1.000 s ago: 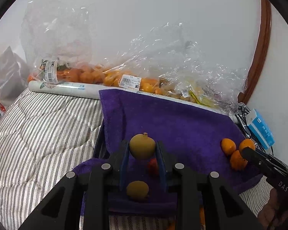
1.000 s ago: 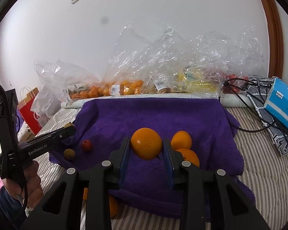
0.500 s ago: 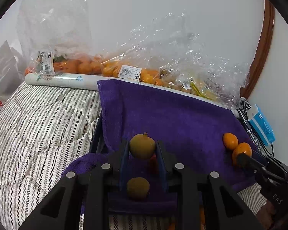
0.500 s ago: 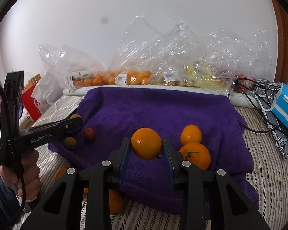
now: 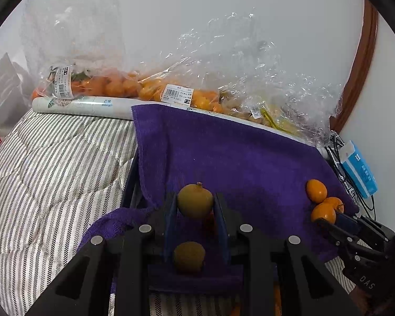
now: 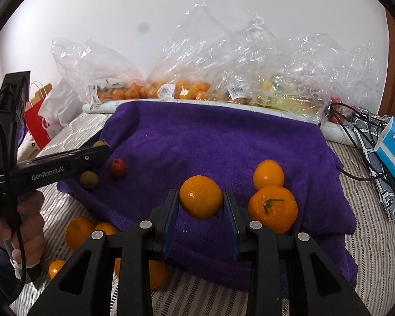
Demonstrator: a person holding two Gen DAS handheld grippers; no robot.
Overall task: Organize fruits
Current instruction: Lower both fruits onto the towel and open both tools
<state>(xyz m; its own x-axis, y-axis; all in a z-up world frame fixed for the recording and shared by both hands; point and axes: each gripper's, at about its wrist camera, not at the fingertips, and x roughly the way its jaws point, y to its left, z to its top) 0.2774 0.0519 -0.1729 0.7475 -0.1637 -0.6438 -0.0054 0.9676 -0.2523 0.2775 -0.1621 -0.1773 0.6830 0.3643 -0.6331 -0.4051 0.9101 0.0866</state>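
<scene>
Fruits: a brown-green fruit (image 5: 194, 204) is pinched in the left gripper (image 5: 195, 205), lower centre of its view.
Orange (image 6: 200, 197): clamped between the right gripper (image 6: 201, 200) jaws, lower centre, above the purple towel (image 6: 213, 142).
On towel: two oranges (image 6: 272, 208) right of centre; a red fruit (image 6: 117, 167) and a second brown-green fruit (image 6: 89, 179) at left.
Bagged fruit (image 6: 181, 89): upper centre, against the wall.

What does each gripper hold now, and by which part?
The left gripper holds a brownish-green fruit by its two sides; the right gripper holds an orange the same way.
</scene>
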